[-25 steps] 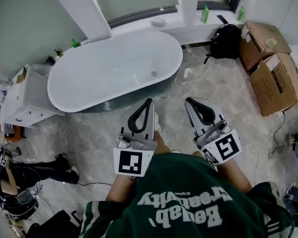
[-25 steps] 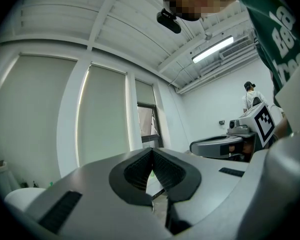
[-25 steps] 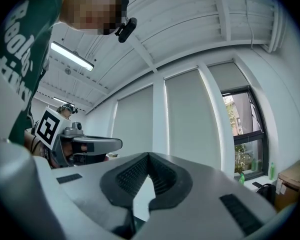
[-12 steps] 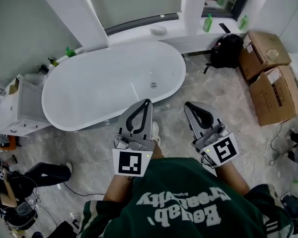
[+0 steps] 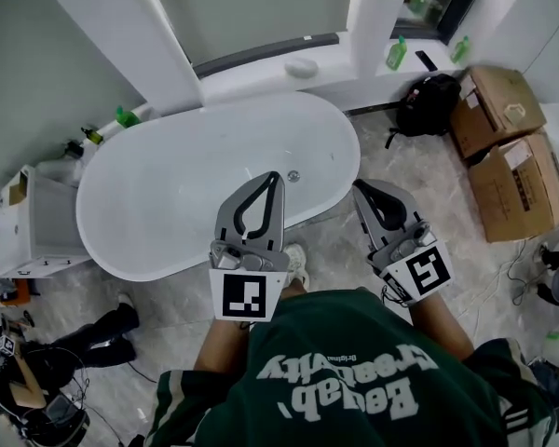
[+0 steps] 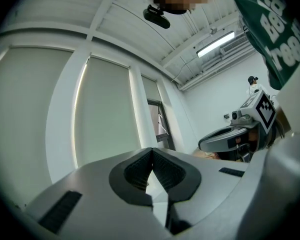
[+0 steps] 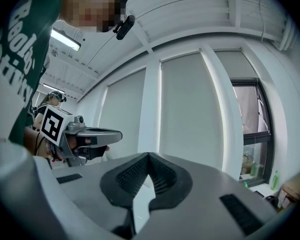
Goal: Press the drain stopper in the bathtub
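Ahead of both grippers lies the white bathtub [image 5: 168, 203]. The drain stopper [image 5: 293, 176] sits on its floor toward the right end. In the head view the stopper shows just beside the tip of the left gripper [image 5: 276, 177], and ahead and to the left of the right gripper [image 5: 359, 186]. Both grippers are held side by side, a little apart, the left reaching over the tub's near rim and the right at its edge. The left jaws meet tip to tip with nothing between them, and the right jaws are likewise pressed together and empty. To the right of the right gripper, a black backpack [image 5: 429, 101] and two cardboard boxes [image 5: 526, 189] stand on the floor [image 5: 429, 194].
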A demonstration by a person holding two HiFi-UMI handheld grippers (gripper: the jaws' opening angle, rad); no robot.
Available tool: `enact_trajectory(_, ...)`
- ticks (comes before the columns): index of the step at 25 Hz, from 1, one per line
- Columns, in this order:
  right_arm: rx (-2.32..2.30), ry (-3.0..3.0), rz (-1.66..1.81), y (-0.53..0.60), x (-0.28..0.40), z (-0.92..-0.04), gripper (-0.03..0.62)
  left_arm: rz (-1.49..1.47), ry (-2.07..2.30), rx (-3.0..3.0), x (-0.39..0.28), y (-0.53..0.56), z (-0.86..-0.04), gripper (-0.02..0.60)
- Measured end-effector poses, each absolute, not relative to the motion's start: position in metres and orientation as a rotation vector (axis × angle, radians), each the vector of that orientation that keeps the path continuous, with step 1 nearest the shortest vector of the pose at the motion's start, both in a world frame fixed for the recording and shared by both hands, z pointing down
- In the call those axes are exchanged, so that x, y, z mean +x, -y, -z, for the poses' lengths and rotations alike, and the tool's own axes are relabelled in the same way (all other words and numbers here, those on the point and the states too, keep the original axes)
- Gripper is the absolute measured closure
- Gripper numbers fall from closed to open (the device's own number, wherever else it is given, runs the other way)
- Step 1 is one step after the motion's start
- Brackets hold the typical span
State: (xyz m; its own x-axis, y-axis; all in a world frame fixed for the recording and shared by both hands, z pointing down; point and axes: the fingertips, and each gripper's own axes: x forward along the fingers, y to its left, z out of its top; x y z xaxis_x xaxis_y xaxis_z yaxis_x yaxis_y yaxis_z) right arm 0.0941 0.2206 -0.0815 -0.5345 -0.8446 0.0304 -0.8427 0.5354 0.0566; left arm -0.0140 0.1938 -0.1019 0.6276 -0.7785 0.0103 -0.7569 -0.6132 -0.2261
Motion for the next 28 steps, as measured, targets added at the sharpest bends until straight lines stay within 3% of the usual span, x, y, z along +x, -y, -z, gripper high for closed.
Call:
enact_trajectory(13,1.537,2.67,0.135,-0.121,0.067,0.083,0.583,0.138,-1.253,-2.747,-0.032,-0.091,0.077,0.574)
enact_trajectory(28,1.451,2.711,-0.046,-0.063,0.086,0.041,0.583,0.2,-1.327,-2.811,-0.004,-0.039,0.049,0.574)
